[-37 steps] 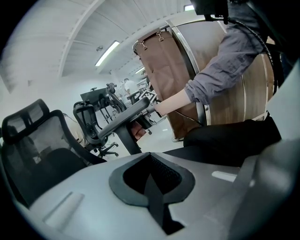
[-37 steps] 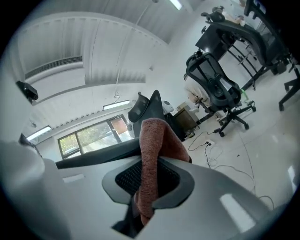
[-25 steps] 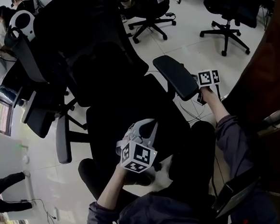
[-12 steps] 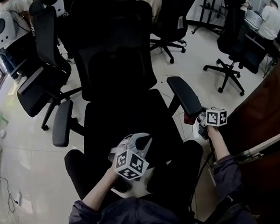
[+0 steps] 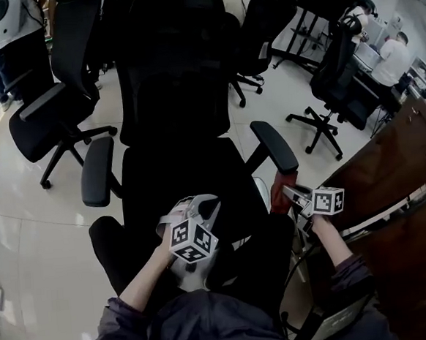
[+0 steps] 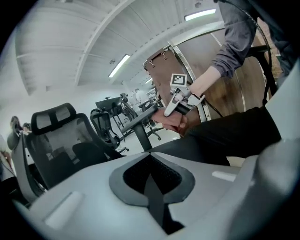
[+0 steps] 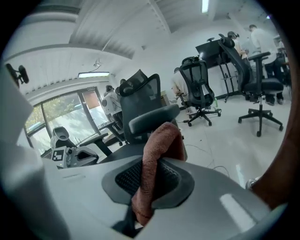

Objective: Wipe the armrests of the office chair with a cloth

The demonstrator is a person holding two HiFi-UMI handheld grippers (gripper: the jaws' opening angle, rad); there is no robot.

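Note:
The black office chair [image 5: 183, 116] fills the middle of the head view, with its left armrest [image 5: 97, 171] and right armrest [image 5: 273, 146]. My right gripper [image 5: 287, 191] is shut on a reddish-brown cloth [image 5: 278, 190] just below the front end of the right armrest. In the right gripper view the cloth [image 7: 157, 150] hangs folded between the jaws of the right gripper [image 7: 150, 183], with the armrest pad [image 7: 152, 117] right behind it. My left gripper [image 5: 198, 207] rests over the seat, and in its own view the left gripper [image 6: 152, 180] is shut on nothing.
More black office chairs stand at the back left [image 5: 57, 104] and back right [image 5: 331, 83]. A brown wooden cabinet [image 5: 389, 166] stands close on the right. People sit at desks at the far right [image 5: 391, 52]. The floor is pale tile [image 5: 35, 238].
The head camera has swung, so the chair now stands straighter in view. My right gripper with the cloth stays by the front end of the right armrest. The left gripper stays over the seat.

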